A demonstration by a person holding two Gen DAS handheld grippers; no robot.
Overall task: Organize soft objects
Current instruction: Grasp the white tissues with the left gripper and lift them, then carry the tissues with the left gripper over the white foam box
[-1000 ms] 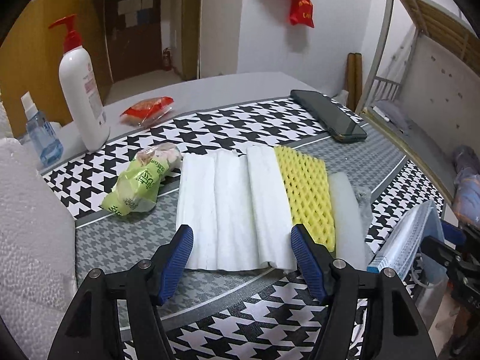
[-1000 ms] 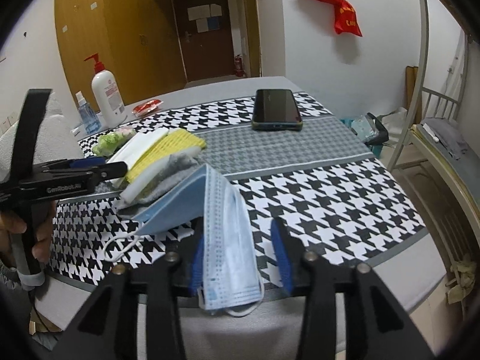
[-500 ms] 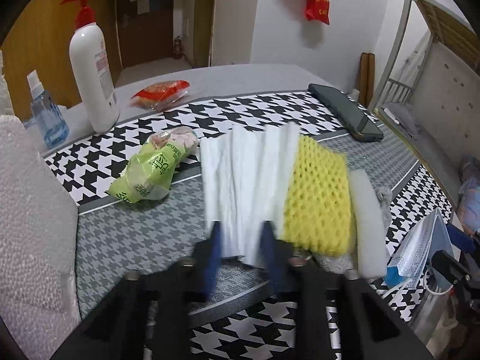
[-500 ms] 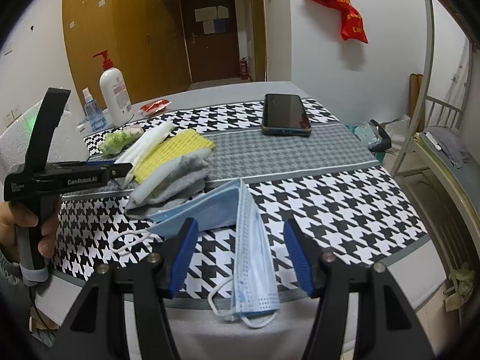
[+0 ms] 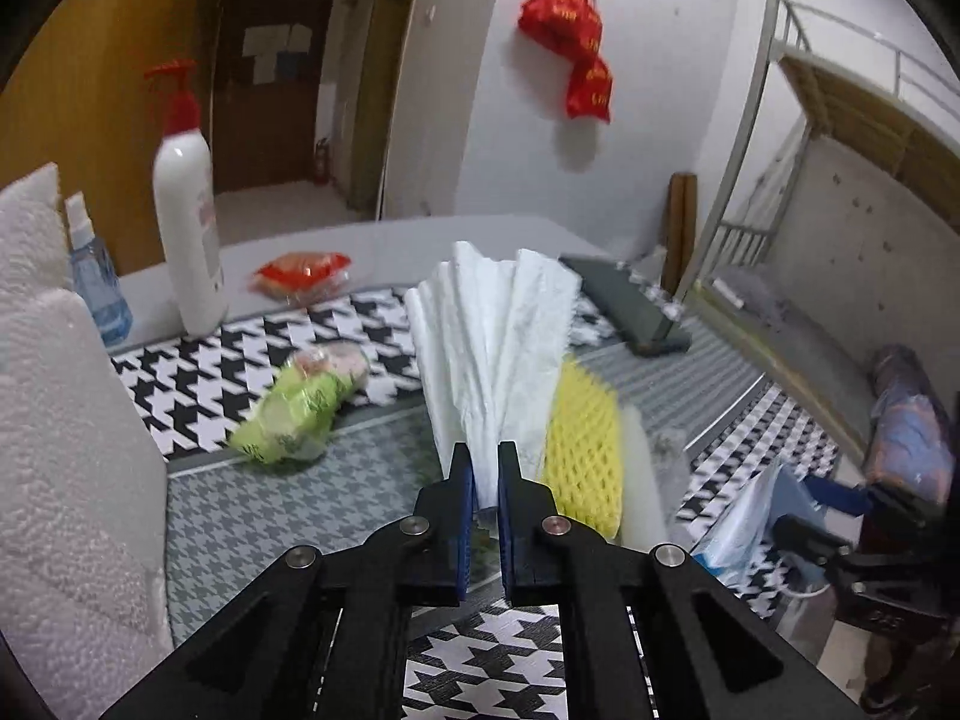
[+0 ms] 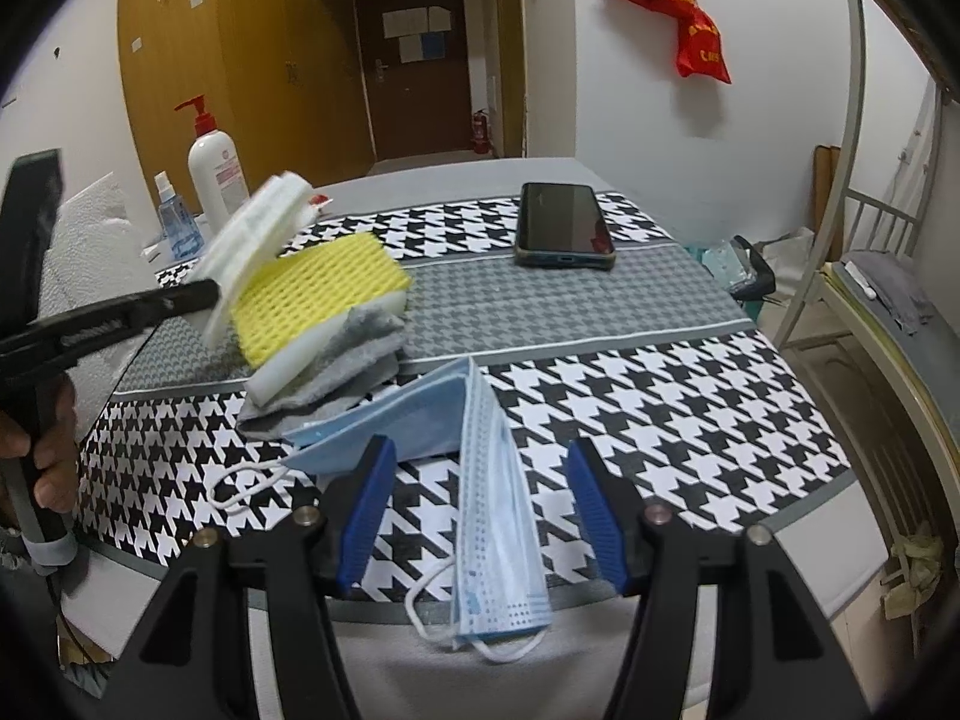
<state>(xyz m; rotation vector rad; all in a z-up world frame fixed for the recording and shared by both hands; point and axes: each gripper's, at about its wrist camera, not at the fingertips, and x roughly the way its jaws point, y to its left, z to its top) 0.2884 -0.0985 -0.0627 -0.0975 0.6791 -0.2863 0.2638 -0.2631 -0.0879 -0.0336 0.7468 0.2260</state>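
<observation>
While our left gripper (image 5: 485, 468) clamps the near edge of the white tissue sheets (image 5: 492, 330), lifted off the yellow foam net (image 5: 581, 438), our right gripper (image 6: 477, 516) gapes empty over the blue face mask (image 6: 492, 480); next we judge the tissue needs carrying clear without dragging the pile.

White walls (image 6: 630, 108), a red ornament (image 6: 684, 6) hanging high on one. Tall wooden wardrobe (image 6: 240, 60) on the left, dark brown door (image 6: 420, 66) with papers taped on it at the far end, small fire extinguisher (image 6: 479, 132) beside the doorway. Metal bunk bed frame (image 5: 780, 138) on the right. Even indoor light.
</observation>
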